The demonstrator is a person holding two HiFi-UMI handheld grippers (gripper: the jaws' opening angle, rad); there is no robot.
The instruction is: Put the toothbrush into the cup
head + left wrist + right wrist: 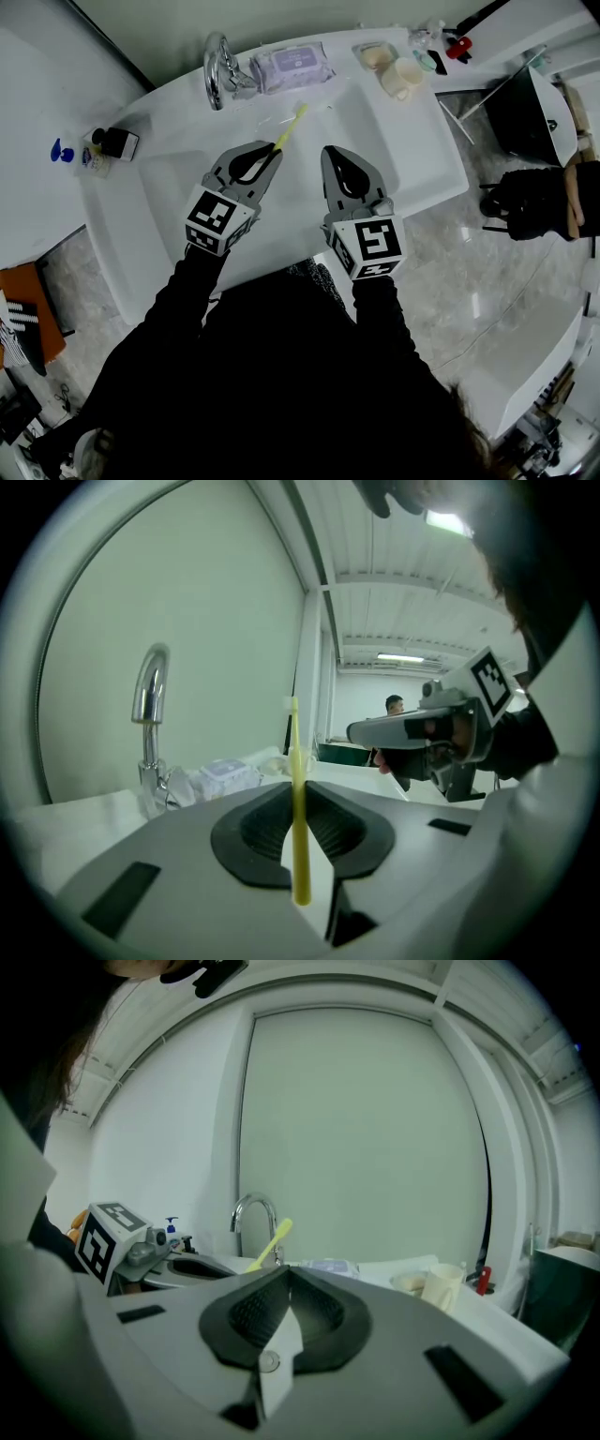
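On the left of the white worktop [117, 230] stands a small dark bottle [114, 142]; the faucet [217, 70] rises at the back of the sink [159, 192]. Over the basin, the left claw [274, 150] is clenched on the toothbrush [289, 129], pinching it partway along the handle. Seen from the head view, the brush's long axis runs from the claw tips up and to the right, head end pointing at the back rim of the sink. In the left gripper view the toothbrush [299, 799] stands upright between the pressed jaws, its butt end sticking back toward the camera. It is slim and yellow, paler at the head.

A pack of wipes [292, 66] lies behind the basin. The right claw [330, 152] hovers just beside the left, jaws clenched together on nothing. Further right, a small dish [375, 56] holds a pale lump. The cream cup [403, 78] stands next to it, well apart from the brush; its inside cannot be made out.
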